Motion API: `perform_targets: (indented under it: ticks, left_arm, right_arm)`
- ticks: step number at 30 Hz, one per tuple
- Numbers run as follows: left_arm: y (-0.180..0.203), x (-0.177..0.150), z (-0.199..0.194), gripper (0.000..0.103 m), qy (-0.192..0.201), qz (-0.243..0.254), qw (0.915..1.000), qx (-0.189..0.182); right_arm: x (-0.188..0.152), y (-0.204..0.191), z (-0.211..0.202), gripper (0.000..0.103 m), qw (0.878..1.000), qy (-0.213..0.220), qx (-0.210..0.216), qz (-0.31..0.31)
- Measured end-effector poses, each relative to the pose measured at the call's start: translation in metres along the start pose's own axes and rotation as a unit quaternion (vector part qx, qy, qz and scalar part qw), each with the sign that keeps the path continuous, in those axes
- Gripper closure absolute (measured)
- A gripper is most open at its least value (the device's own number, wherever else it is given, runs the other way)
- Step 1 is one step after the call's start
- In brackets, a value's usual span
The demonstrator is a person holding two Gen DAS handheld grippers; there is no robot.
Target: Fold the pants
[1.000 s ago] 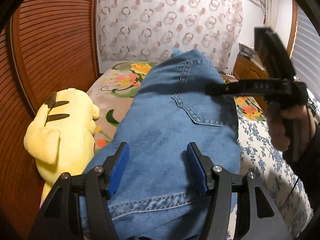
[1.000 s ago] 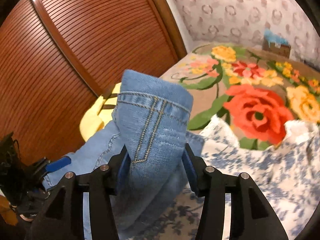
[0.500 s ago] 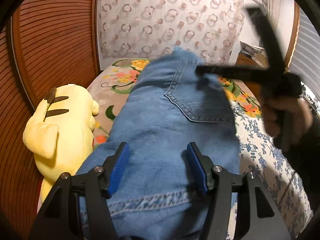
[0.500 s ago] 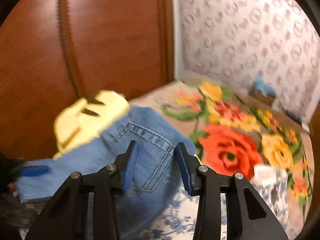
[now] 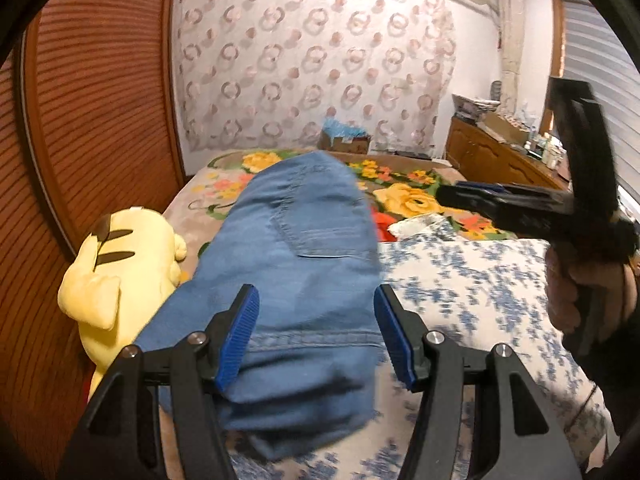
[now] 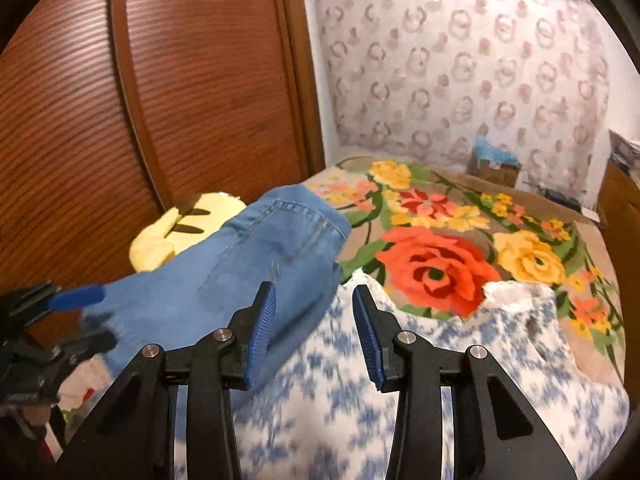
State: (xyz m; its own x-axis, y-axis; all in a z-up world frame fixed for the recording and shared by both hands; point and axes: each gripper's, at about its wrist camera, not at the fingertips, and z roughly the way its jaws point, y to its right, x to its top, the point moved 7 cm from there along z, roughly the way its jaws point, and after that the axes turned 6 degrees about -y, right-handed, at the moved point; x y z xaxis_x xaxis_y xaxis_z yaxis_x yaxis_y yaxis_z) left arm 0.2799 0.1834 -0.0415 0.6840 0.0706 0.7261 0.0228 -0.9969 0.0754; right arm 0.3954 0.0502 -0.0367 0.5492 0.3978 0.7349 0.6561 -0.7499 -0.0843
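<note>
Pants (image 5: 296, 248): blue denim, already doubled into one long, thick band on the left part of the bed (image 5: 460, 280), just beside a yellow plush toy (image 5: 120, 264) at 9 o'clock. Run from 6 o'clock to 12 o'clock in the left wrist view, so long axis in line with the left gripper (image 5: 316, 320). Near end sits between those jaws, half spread and apparently pinching the bunched layers from both sides; far end, with back pocket and waistband, reaches toward the flowered blanket (image 6: 440, 264).

Right gripper (image 6: 314, 312): held in a hand (image 5: 588, 292) at 3 o'clock of the denim, well clear of it. Jaws narrowed, having just been closing, with nothing between them but the blue-and-white bedspread beyond. From that camera, pants lie at 9 to 10 o'clock, slanting from 8 o'clock, where the left gripper has the end, up toward 12 o'clock.

Probably between folds: one lengthwise fold made, a crosswise fold not yet done. Depends on one relation, namely that the band points straight away from the left jaws, so carrying the held end toward 12 o'clock should lay it over the waistband. Left hand plainly nearer, already on the cloth; right must swing back toward 9 o'clock to pin or square the far end. Risk: heavy denim layers slipping apart if lifted by one end alone.
</note>
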Motion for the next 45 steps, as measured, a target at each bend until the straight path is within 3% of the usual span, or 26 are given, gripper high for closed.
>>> perform_targets:
  ticks: [13,30,45]
  left_arm:
    - [0.089,-0.012,-0.054,0.044,0.034,0.041,0.9984,-0.018]
    - [0.155,-0.038,-0.099,0.043,0.052,0.065,0.9963,-0.021]
    - [0.185,-0.05,-0.152,0.043,0.098,0.067,0.9925,-0.029]
  right_arm:
    - [-0.071,0.009,-0.138,0.049,0.995,0.058,-0.077,0.029]
    - [-0.141,0.013,-0.22,0.032,0.984,0.092,-0.135,0.068]
    - [-0.169,0.011,-0.295,0.027,0.969,0.146,-0.18,0.085]
